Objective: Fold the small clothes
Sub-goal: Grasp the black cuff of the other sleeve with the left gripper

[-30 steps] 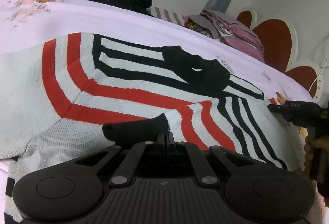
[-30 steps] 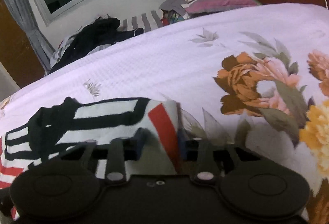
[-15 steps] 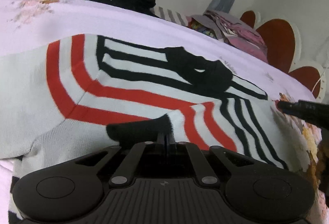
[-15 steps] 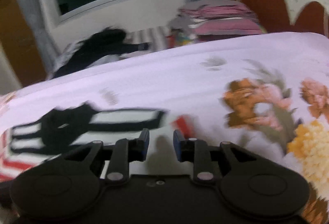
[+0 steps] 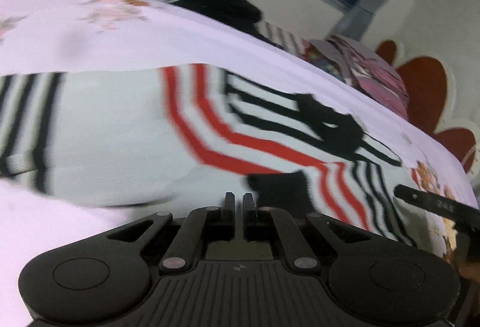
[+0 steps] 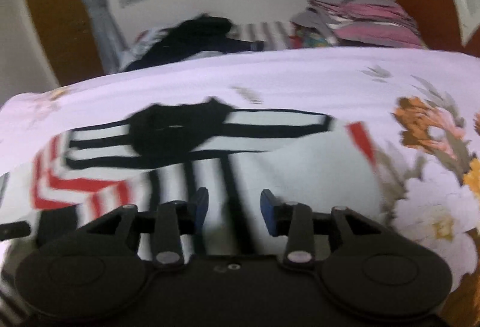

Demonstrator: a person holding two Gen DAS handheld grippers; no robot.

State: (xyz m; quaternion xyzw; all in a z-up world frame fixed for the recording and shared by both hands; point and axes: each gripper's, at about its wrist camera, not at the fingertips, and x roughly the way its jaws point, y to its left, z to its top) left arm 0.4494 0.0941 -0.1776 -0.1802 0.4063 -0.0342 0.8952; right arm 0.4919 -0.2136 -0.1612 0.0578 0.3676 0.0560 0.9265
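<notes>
A white knit sweater (image 5: 120, 132) with red and black stripes and a black collar (image 5: 333, 129) lies spread on the flowered bedsheet (image 6: 435, 132). My left gripper (image 5: 239, 201) hovers low over the sweater's near edge. It is shut, with nothing seen between its fingers, and a black cuff (image 5: 279, 186) lies just to its right. My right gripper (image 6: 234, 205) is over the sweater (image 6: 300, 171). Its jaws are opening, with the blue pads (image 6: 201, 207) apart and no cloth pinched. One of the right gripper's black fingers (image 5: 435, 205) shows at the right of the left wrist view.
A heap of dark clothes (image 6: 195, 33) lies at the bed's far side under the window. Folded pink and grey bedding (image 6: 366, 18) is stacked by the red scalloped headboard (image 5: 426, 87). Bare sheet lies to the left of the sweater (image 5: 45, 222).
My right gripper let go of the sweater's red-striped edge, opened, and moved left over the garment. My left gripper shifted left, away from the black cuff. Both views are now blurred.
</notes>
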